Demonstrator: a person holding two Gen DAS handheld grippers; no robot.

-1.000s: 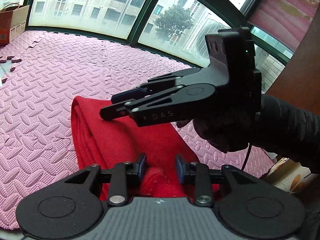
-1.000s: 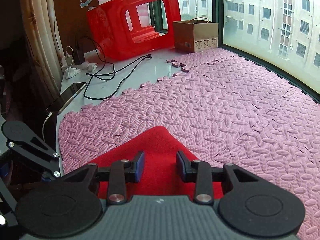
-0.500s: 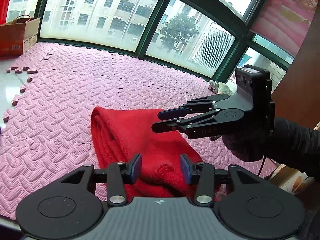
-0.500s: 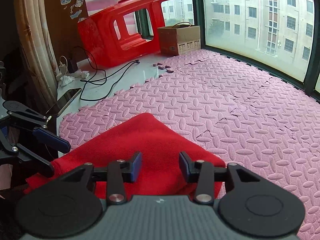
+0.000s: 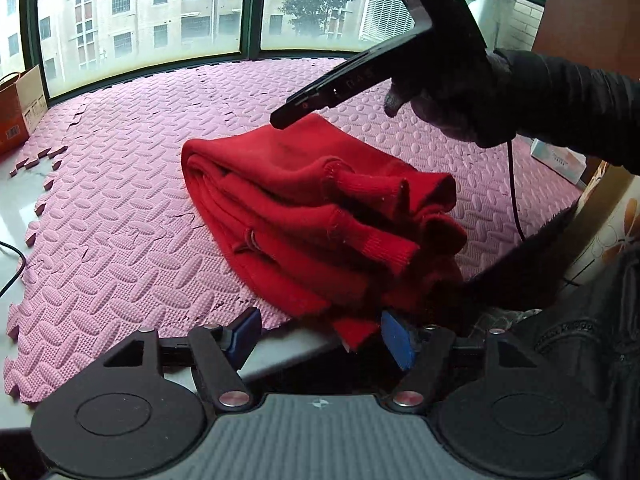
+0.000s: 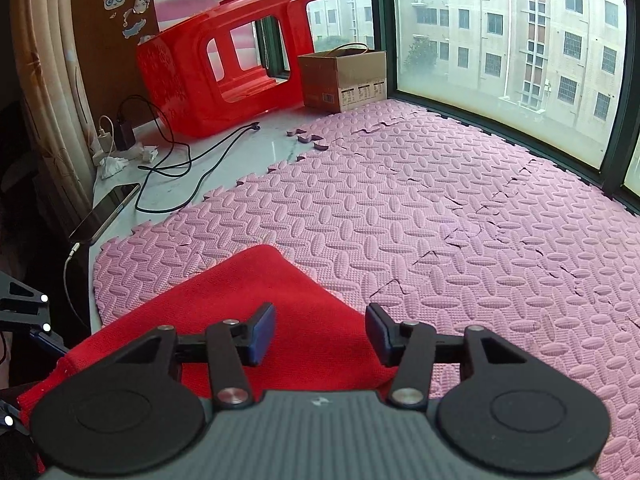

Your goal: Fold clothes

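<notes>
A red knit garment (image 5: 304, 216) lies folded in a thick bundle on the pink foam mat (image 5: 120, 208), its ribbed cuffs bunched at the near right end. My left gripper (image 5: 318, 338) is open and empty at the bundle's near edge, off the mat. My right gripper (image 6: 320, 334) is open and empty just above the garment's flat top (image 6: 256, 300). In the left wrist view the right gripper (image 5: 280, 118) hovers over the bundle's far side, held by a gloved hand.
The pink mat (image 6: 440, 220) reaches the window. A red plastic stool (image 6: 224, 60) on its side, a cardboard box (image 6: 344, 74), black cables (image 6: 192, 164) and a phone (image 6: 106, 212) lie on the white sill to the left.
Both grippers have drawn back from the garment. The left one has pulled off the mat's near edge and opened wider. The right one has risen above the bundle.
</notes>
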